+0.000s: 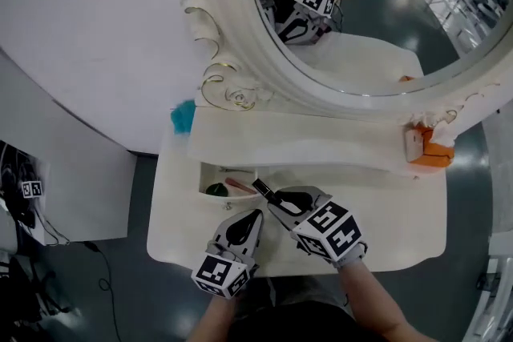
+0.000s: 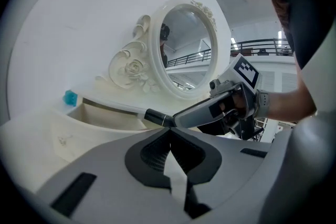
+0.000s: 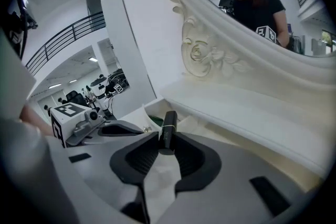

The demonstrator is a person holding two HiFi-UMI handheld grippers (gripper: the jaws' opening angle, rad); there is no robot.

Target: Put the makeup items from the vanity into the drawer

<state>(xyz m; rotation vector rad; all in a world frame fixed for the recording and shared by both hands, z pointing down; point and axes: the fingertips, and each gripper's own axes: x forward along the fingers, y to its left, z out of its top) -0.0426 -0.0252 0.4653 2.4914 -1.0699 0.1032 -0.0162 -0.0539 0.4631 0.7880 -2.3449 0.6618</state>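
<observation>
- One black makeup tube point(image 1: 262, 188) is gripped between the jaws of the right gripper point(image 1: 273, 198), at centre frame, at the right edge of the open drawer point(image 1: 210, 171).
- Step judged: delivery into the drawer; next, the tube needs placing over the opening and releasing.
- Left gripper point(image 2: 170, 131): jaws closed, nothing held.
- White vanity top point(image 1: 385, 228); oval mirror point(image 1: 361, 12) upper right; grey floor point(image 1: 120, 288).
</observation>
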